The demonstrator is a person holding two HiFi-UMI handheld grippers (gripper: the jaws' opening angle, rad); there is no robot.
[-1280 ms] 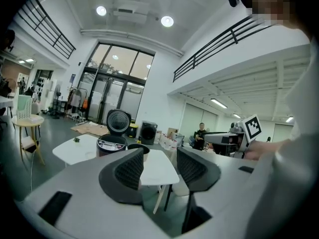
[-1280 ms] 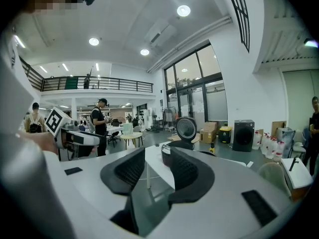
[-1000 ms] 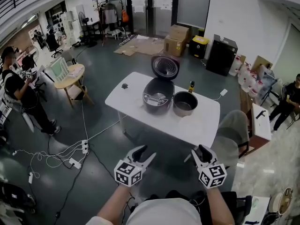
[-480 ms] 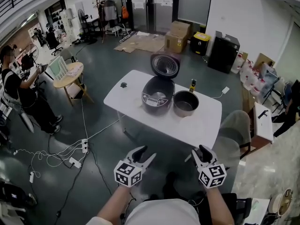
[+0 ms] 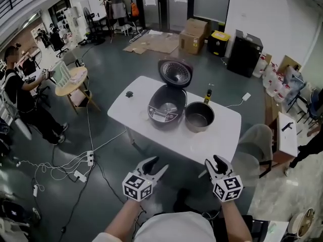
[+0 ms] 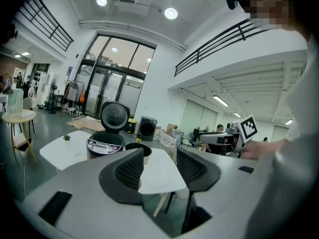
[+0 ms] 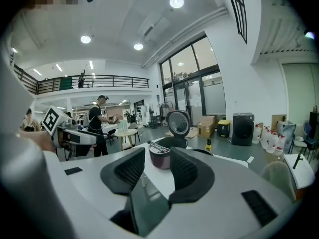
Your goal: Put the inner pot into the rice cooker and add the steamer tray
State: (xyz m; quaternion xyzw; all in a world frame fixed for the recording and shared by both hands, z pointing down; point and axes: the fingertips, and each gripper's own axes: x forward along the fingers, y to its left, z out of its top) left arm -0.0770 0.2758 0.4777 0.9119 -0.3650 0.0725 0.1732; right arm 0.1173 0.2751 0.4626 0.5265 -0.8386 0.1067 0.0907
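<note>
While both pairs of jaws stand apart with nothing gripped, the left gripper [image 5: 157, 165] and the right gripper [image 5: 212, 161] hang side by side in the air, low in the head view. They are held out in front of the person, whose forearms reach in from the bottom edge. Each gripper's jaws frame only distant things: the left gripper view shows a corner of the table in its gap, the right gripper view the cooker's front.

Both grippers are well short of the white table [image 5: 220, 137], with bare grey floor between. On the table the rice cooker [image 5: 165, 105] sits with its lid [image 5: 176, 72] swung up and its well open. The inner pot [image 5: 199, 116] stands upright just beside the cooker, on its right, outside it. A small yellow-topped bottle [image 5: 207, 94] stands behind the pot, and a small dark object [image 5: 129, 93] lies near the table's far left corner. A grey chair [image 5: 255, 145] sits at the table's right end.
</note>
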